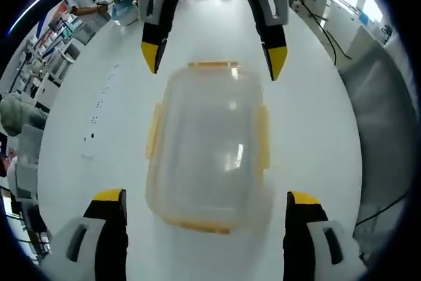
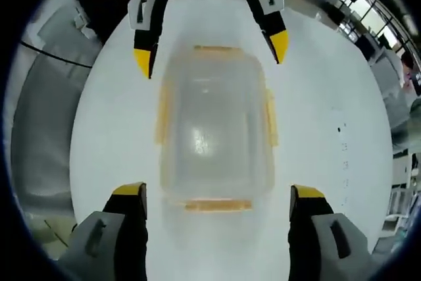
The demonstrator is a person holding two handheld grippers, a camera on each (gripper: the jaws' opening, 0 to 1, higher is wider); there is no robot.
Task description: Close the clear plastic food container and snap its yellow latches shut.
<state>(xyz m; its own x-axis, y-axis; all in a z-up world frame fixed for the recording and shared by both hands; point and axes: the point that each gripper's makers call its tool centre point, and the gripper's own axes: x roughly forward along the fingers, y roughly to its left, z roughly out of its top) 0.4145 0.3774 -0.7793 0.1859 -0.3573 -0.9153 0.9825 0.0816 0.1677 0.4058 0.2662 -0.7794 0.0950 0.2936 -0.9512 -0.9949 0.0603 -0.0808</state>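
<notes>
Container (image 1: 209, 146) lies lengthwise between both wide-open, empty grippers, left (image 1: 206, 205) and right (image 2: 217, 197); lid seemingly on, latches unsnapped.

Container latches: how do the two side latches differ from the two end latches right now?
The side latches run along the long sides of the container, away from both grippers. The end latches sit on its short ends, each facing a gripper. The side latches look splayed outward and the end latches lie closer in, though I cannot tell if any is snapped. All are yellow, and neither the left gripper nor the right gripper touches one.
</notes>
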